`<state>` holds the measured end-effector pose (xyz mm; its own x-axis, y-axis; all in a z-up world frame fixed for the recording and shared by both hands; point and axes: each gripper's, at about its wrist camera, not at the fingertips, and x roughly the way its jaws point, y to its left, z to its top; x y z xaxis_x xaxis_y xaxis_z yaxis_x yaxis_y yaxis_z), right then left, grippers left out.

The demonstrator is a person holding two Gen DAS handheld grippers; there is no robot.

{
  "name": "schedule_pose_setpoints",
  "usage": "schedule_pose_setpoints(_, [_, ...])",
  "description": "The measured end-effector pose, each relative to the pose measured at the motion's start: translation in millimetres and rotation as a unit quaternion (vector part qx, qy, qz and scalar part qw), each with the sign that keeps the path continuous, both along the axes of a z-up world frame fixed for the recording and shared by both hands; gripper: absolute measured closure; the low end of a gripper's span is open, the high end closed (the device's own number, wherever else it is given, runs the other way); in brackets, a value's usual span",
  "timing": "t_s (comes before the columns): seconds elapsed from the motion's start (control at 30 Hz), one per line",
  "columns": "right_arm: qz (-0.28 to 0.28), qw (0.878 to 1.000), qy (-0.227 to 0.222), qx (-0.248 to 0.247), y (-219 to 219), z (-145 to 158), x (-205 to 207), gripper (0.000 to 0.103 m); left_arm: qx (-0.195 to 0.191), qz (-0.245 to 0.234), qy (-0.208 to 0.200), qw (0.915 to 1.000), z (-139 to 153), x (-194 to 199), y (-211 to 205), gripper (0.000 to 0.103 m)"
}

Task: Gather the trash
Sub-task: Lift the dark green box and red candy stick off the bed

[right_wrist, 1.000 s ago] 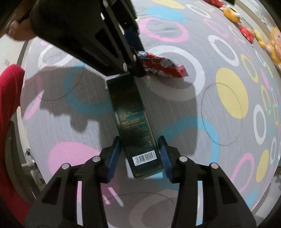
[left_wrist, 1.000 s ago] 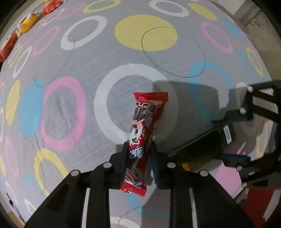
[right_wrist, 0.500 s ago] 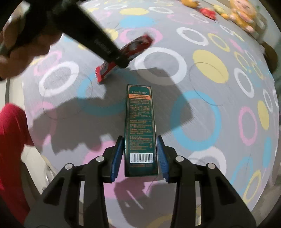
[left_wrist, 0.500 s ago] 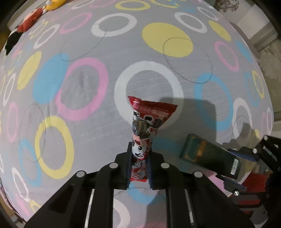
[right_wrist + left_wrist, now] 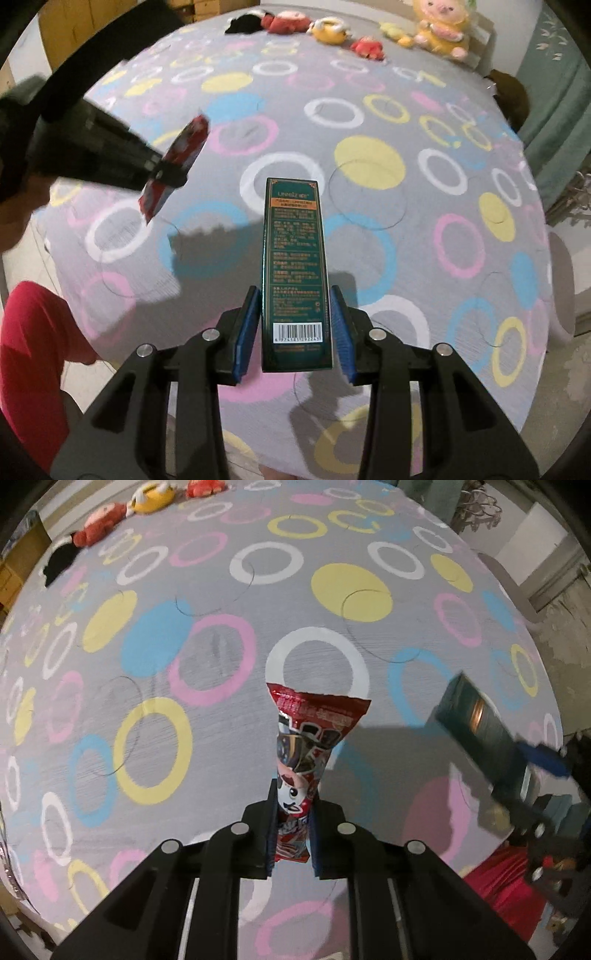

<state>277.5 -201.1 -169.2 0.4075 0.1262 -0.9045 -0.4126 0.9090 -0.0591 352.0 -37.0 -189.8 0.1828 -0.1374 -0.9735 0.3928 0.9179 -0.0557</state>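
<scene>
My left gripper (image 5: pixel 292 832) is shut on a red snack wrapper (image 5: pixel 308 746), which hangs lifted above the grey bedspread with coloured rings (image 5: pixel 207 635). In the right wrist view the same wrapper (image 5: pixel 177 162) shows at the left, pinched by the left gripper (image 5: pixel 164 173). My right gripper (image 5: pixel 293 328) is shut on a dark green carton (image 5: pixel 295 266) with a barcode at its near end, held off the bedspread (image 5: pixel 424 206). The carton (image 5: pixel 476 720) and right gripper (image 5: pixel 532 775) appear blurred at the right edge of the left wrist view.
Several plush toys (image 5: pixel 332 31) lie along the far edge of the bed, also in the left wrist view (image 5: pixel 147 496). A person's red clothing (image 5: pixel 29 354) is at the lower left. A green curtain (image 5: pixel 554 92) hangs at the right.
Both grippers closed fully on their items and rose from the bedspread. The wrapper and the carton left the surface, and both views now take in more of the bed.
</scene>
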Motion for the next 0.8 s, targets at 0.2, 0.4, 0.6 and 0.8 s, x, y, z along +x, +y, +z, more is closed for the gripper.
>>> schedule_pose_setpoints(0.2, [-0.016, 0.999, -0.032, 0.019, 3.7, 39.7, -26.7, 0.066, -0.001, -0.006, -0.031, 0.9995, 27.5, -31.9, -0.9, 0.089])
schedule_pose_setpoints(0.4, [-0.028, 0.997, -0.064, 0.038, 9.5, 75.3, -57.3, 0.066, 0.007, -0.007, -0.051, 0.9986, 41.8, -73.4, 7.5, 0.089])
schedule_pose_setpoints(0.6, [-0.025, 0.995, -0.088, 0.047, 19.6, 93.5, -85.5, 0.066, 0.001, -0.004, -0.057, 0.9984, 47.7, -116.1, 16.2, 0.089])
schedule_pose_setpoints(0.8, [-0.016, 0.994, -0.098, 0.046, 33.6, 104.3, -120.7, 0.066, -0.007, 0.006, -0.057, 0.9983, 57.5, -155.5, 23.2, 0.089])
